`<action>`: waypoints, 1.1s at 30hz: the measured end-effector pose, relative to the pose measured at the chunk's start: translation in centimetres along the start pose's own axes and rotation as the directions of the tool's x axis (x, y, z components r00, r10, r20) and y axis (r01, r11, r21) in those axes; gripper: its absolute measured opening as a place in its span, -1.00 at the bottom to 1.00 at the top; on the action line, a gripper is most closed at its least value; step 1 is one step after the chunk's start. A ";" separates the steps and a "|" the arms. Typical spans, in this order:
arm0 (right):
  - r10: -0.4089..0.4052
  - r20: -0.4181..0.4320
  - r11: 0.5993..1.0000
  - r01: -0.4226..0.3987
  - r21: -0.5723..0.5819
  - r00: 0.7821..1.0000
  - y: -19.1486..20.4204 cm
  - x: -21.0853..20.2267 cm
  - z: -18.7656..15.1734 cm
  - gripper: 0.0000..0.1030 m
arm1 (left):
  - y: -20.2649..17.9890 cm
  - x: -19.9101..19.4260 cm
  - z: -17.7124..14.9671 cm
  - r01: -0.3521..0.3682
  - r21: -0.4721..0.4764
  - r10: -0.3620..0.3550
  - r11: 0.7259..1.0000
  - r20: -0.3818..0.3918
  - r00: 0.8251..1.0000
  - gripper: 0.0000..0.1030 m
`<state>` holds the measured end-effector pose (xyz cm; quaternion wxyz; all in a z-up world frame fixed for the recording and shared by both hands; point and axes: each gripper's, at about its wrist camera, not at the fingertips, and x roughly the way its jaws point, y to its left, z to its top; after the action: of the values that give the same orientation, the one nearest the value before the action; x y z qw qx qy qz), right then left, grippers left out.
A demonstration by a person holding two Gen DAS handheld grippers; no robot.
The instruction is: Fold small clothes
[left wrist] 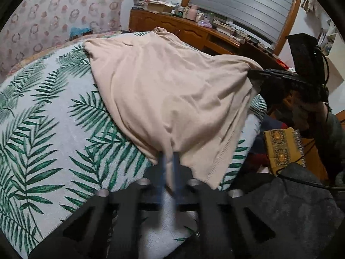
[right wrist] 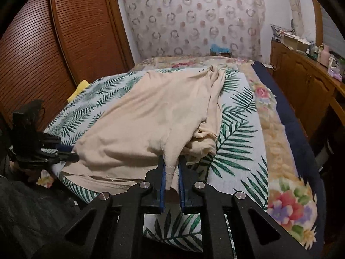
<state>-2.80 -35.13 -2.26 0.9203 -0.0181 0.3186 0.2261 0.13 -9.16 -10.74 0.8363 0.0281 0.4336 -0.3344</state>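
Grippers first: left gripper (left wrist: 170,157) is clamped on the near hem of the beige garment (left wrist: 163,90), right gripper (right wrist: 171,161) pinched tight on another hem corner, cloth bunched btwn its blue pads (right wrist: 162,183). Garment lies spread over the leaf-print blanket (left wrist: 43,129) on the bed, far end w/ sleeve rumpled (right wrist: 212,90). Fabric looks light, soft, limp; it'll prob sag and drape when lifted, so hem corners are the sensible hold pts. Beyond: floral curtain (right wrist: 194,21), wooden dresser (left wrist: 172,26).

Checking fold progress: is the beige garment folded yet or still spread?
Spread, not folded: the beige garment lies mostly flat on the leaf-print cover, one side bunched.
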 end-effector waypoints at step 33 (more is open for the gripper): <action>-0.041 0.071 0.999 0.041 0.002 0.997 -5.1 15.0 16.7 -0.71 | 15.6 5.6 20.8 -0.185 -0.149 0.209 0.971 0.171 0.963 -0.94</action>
<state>19.50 -30.71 1.57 0.9355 -0.0164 0.2853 0.2078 26.17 -7.08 -5.78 0.9023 -0.0152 0.3697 -0.2212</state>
